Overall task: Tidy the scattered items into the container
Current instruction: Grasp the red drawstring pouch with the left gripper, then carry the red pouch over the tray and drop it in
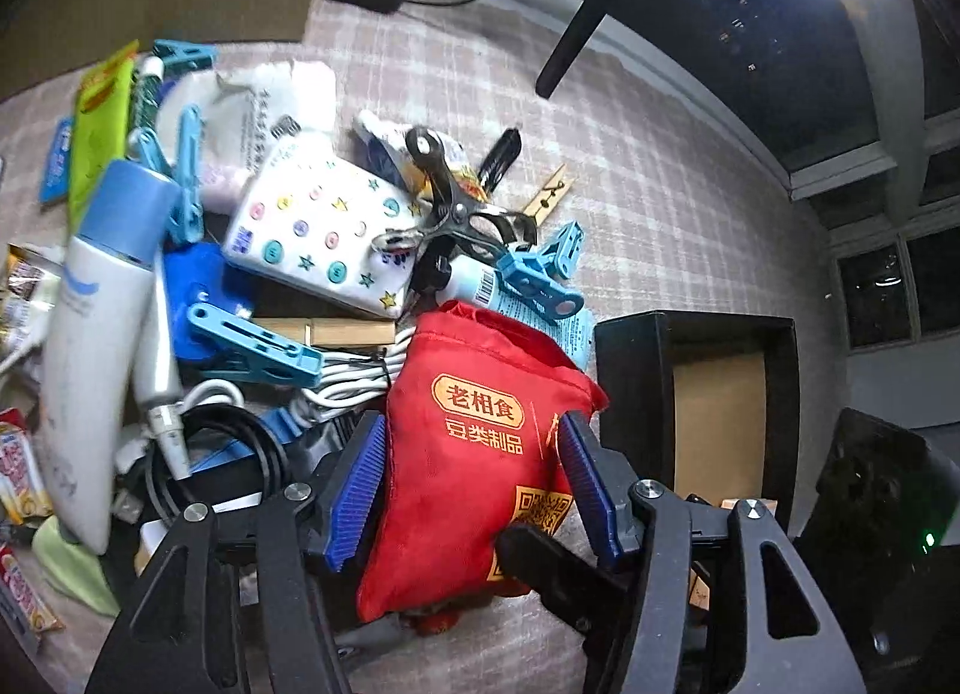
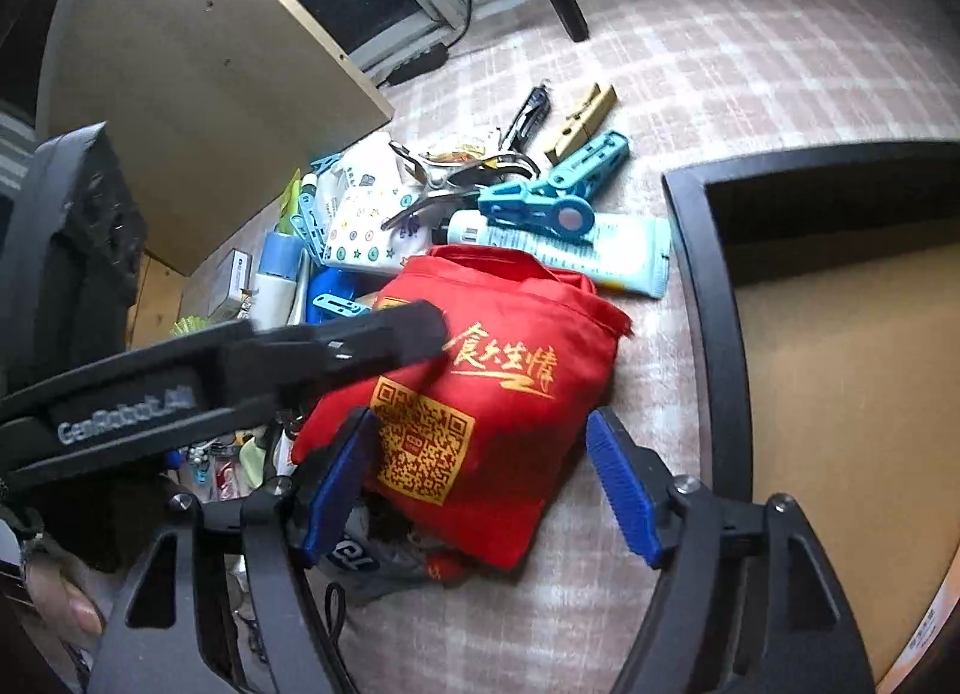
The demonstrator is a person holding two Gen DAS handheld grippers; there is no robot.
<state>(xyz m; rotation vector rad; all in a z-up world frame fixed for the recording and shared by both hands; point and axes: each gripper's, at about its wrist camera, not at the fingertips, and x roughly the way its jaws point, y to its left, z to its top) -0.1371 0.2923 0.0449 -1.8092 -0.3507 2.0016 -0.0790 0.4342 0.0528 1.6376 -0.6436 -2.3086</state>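
A red fabric pouch (image 1: 474, 442) with yellow print and a QR code lies on the checked cloth at the near edge of a pile of scattered items; it also shows in the right wrist view (image 2: 480, 394). My left gripper (image 1: 474, 490) is open, its blue pads on either side of the pouch. My right gripper (image 2: 480, 484) is open and straddles the same pouch from the near side. The left gripper's finger (image 2: 384, 340) lies across the pouch's top left. The black box (image 1: 696, 382) with a brown floor stands to the right (image 2: 708, 298).
The pile holds blue clothes pegs (image 1: 540, 268), a wooden peg (image 1: 549, 193), metal tongs (image 1: 462, 208), a dotted white pack (image 1: 318, 232), a white-and-blue bottle (image 1: 96, 322), a light-blue tube (image 2: 576, 250), cables (image 1: 240, 430) and snack packets. A wooden board (image 2: 198, 76) stands behind the pile.
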